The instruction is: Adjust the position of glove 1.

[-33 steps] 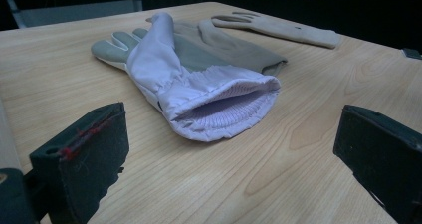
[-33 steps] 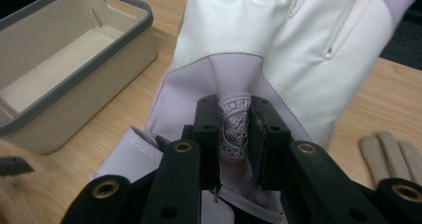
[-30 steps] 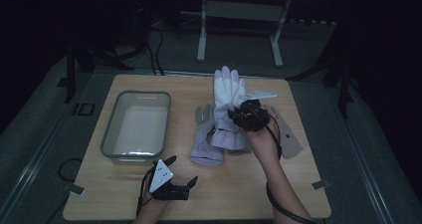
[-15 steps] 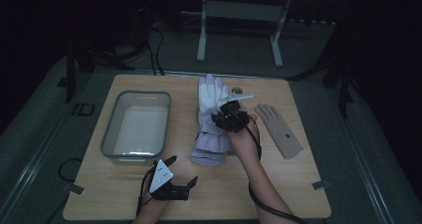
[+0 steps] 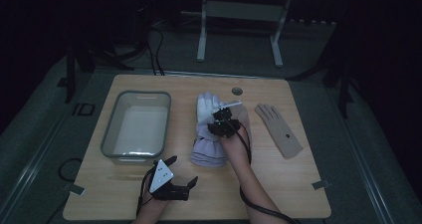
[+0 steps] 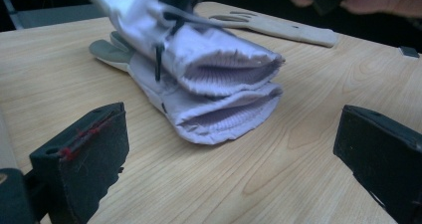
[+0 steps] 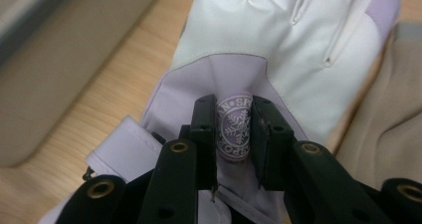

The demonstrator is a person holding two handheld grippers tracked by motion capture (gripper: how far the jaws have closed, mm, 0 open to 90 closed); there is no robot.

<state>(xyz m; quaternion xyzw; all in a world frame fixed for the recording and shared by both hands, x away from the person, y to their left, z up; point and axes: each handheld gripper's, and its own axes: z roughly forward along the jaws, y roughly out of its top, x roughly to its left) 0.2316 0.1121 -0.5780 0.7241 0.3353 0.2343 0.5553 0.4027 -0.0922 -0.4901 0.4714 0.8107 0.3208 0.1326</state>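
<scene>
The white glove (image 7: 278, 40) I carry now lies lower and closer to me than a second ago: I have brought it down from its raised spot over the far side of the table onto the second white glove (image 6: 219, 119), so the pair sits stacked, cuffs open toward my left gripper (image 5: 171, 186). My right gripper (image 7: 234, 129) is clamped on the round snowflake badge (image 7: 234, 127) at the glove's wrist; the jaws have just eased open a touch, yet the pads press the badge from both sides. I judge the stacking is nearly done and the release is what comes next.

Beyond my right gripper's tips the glove's fingers point away from me, and a tan glove (image 5: 278, 129) lies flat on the wood to its right, apart from the pair.

My left gripper rests near me with its jaws wide apart and nothing between them. The clear bin (image 5: 137, 127) stands left of the stack, well apart.
</scene>
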